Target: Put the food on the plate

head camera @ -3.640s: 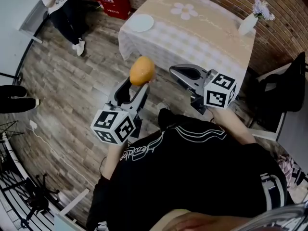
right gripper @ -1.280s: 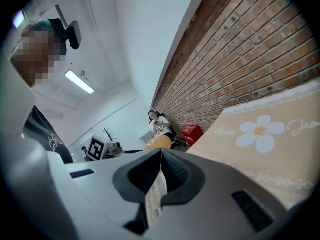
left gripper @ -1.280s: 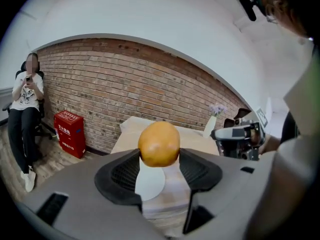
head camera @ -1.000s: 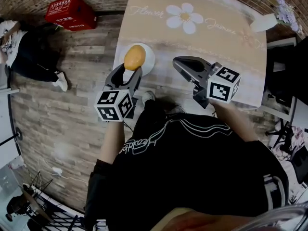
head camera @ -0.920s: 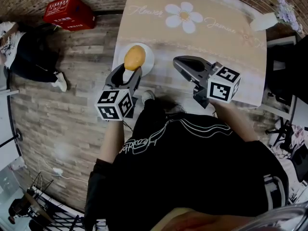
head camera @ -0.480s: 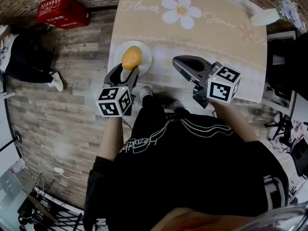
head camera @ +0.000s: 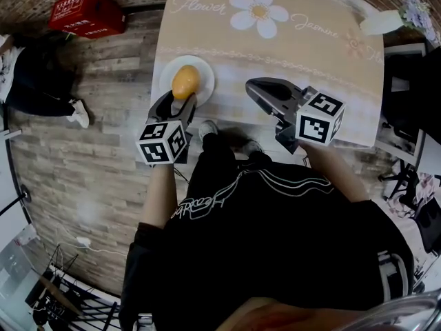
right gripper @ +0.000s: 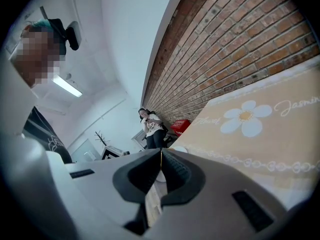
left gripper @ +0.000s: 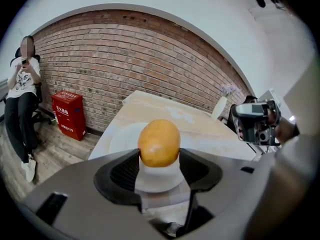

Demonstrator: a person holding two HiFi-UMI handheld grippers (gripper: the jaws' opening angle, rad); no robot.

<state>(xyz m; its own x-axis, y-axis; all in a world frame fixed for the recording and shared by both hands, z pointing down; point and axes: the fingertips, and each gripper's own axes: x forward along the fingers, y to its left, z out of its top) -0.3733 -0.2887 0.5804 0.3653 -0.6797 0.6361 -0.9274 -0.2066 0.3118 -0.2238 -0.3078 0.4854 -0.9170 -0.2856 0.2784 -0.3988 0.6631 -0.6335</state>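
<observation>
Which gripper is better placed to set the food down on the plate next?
Left. The left gripper grips the yellow-orange fruit directly over the white plate; the right gripper is shut, empty, and off to the plate's side.

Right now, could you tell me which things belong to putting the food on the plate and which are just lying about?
For the job: orange food, white plate, left hand-held gripper gripping it.
Lying about: red crate, white vase, shut right hand-held gripper.

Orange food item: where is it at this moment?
Head view, left of centre: the orange food is clamped in the left hand-held gripper, over the white plate near the left edge of the table.
</observation>
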